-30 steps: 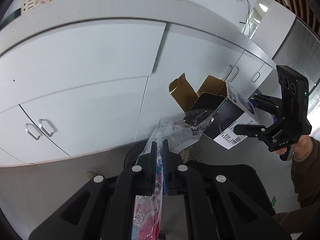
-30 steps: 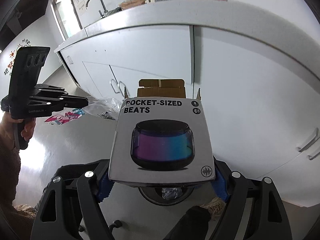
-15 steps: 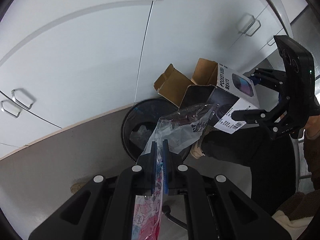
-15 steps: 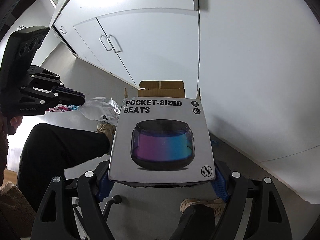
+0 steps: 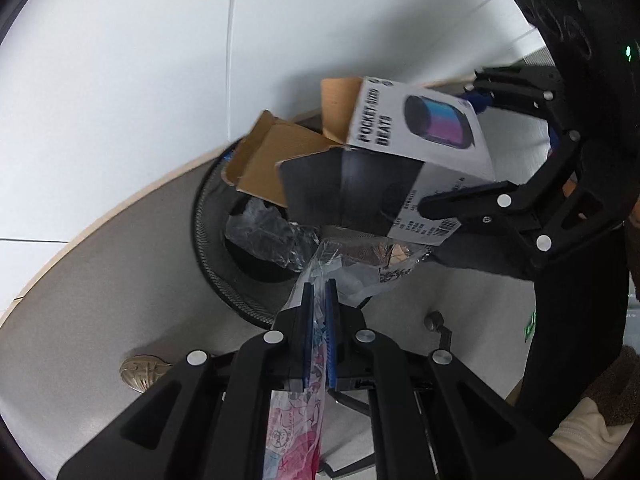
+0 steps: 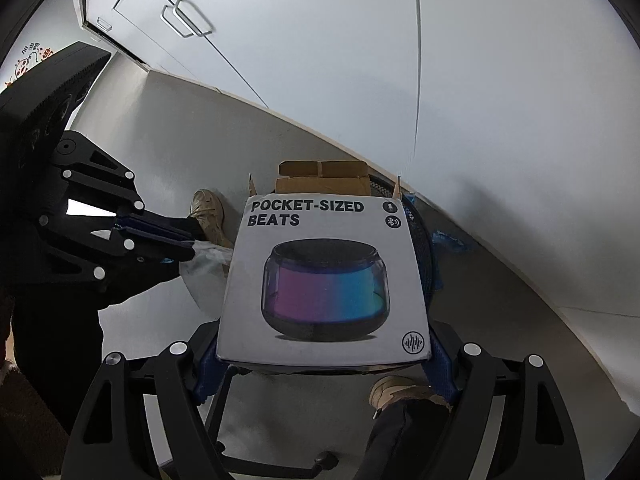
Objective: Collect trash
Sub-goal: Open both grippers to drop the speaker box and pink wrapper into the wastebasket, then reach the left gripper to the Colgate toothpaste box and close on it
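My left gripper (image 5: pixel 318 284) is shut on a clear plastic wrapper (image 5: pixel 352 276) with pink print, which hangs over the near rim of a black mesh bin (image 5: pixel 212 240) on the floor. A white speaker box (image 5: pixel 416 132) marked "POCKET-SIZED BEATS" has its brown flaps open over the bin mouth. My right gripper (image 5: pixel 446 148) clamps it by its sides. In the right wrist view the box (image 6: pixel 324 280) fills the space between the blue pads (image 6: pixel 208 372) of the right gripper (image 6: pixel 324 368) and hides most of the bin (image 6: pixel 420 240). The left gripper (image 6: pixel 180 248) and wrapper (image 6: pixel 208 256) are to its left.
White cabinet doors (image 5: pixel 120 80) rise just behind the bin, with handles (image 6: pixel 188 20) further along. The person's tan shoes (image 5: pixel 140 372) (image 6: pixel 208 212) stand on the grey floor beside the bin. Crumpled clear plastic (image 5: pixel 272 232) lies inside it. A chair caster (image 5: pixel 436 320) sits near the right.
Both grippers have dropped and tipped downward. The countertop has left view and the bin mouth now lies right under the box and wrapper. Both grips are unchanged.
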The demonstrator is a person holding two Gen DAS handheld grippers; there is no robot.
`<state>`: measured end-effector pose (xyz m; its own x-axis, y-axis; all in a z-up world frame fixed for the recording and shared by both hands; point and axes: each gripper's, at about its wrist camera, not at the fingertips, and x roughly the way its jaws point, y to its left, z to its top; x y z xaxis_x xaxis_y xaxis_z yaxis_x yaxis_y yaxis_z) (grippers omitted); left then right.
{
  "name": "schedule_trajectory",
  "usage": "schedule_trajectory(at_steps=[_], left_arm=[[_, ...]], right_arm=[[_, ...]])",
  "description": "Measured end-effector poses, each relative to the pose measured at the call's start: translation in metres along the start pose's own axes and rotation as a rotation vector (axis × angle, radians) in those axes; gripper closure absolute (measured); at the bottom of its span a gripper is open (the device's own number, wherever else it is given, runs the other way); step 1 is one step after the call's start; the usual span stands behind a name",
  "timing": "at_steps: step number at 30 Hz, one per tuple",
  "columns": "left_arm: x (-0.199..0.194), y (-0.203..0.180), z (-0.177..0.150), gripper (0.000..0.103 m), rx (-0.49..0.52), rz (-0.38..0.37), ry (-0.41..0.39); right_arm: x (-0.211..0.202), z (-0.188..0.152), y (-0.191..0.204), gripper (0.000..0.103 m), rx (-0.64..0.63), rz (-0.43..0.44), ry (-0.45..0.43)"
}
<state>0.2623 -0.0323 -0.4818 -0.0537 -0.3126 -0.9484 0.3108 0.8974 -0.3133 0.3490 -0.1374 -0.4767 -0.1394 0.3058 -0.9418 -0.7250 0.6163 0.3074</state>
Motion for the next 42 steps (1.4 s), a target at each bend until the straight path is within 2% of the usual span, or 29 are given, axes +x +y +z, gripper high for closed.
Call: schedule_trajectory(at_steps=[3,4,5,6,7,8,11,17,22,28,39,42], left_arm=[[0.014,0.001,0.001,0.093,-0.003,-0.005,0.024],[0.014,-0.002,0.000,0.090,-0.006,-0.005,0.027],[0.013,0.000,-0.003,0.081,-0.009,0.007,0.030],[0.014,0.000,-0.003,0.038,-0.004,0.028,0.035],[0.014,-0.002,-0.004,0.007,0.002,0.064,0.036],[0.011,-0.003,-0.007,0.014,0.004,0.078,0.026],[0.006,-0.001,-0.010,0.012,-0.006,0.027,0.030],[-0.008,0.001,-0.015,0.009,-0.011,0.017,0.014],[-0.034,-0.001,-0.014,0.009,0.017,0.026,-0.038],[-0.096,-0.015,-0.019,0.009,0.065,0.023,-0.152],[-0.219,-0.038,-0.022,0.008,0.125,0.060,-0.364],[-0.254,-0.043,-0.021,0.008,0.149,0.048,-0.437]], right_arm=[[0.002,-0.001,-0.004,0.021,-0.019,-0.012,0.022],[0.000,-0.006,-0.007,0.021,-0.019,-0.013,0.024],[0.001,-0.005,-0.009,0.020,-0.018,-0.008,0.035],[0.003,-0.005,-0.010,0.016,-0.022,-0.001,0.050],[0.005,-0.003,-0.010,0.009,-0.024,-0.007,0.055],[0.004,-0.003,-0.012,0.008,-0.022,-0.016,0.052],[0.004,-0.003,-0.013,0.003,-0.011,0.009,0.051],[-0.006,-0.007,-0.011,0.003,0.003,0.021,0.015],[-0.022,-0.006,-0.003,0.003,-0.007,0.010,-0.010],[-0.070,-0.003,0.014,0.003,-0.049,0.029,-0.089],[-0.171,-0.003,0.046,0.003,-0.168,0.013,-0.245],[-0.197,-0.003,0.053,0.003,-0.190,0.013,-0.297]])
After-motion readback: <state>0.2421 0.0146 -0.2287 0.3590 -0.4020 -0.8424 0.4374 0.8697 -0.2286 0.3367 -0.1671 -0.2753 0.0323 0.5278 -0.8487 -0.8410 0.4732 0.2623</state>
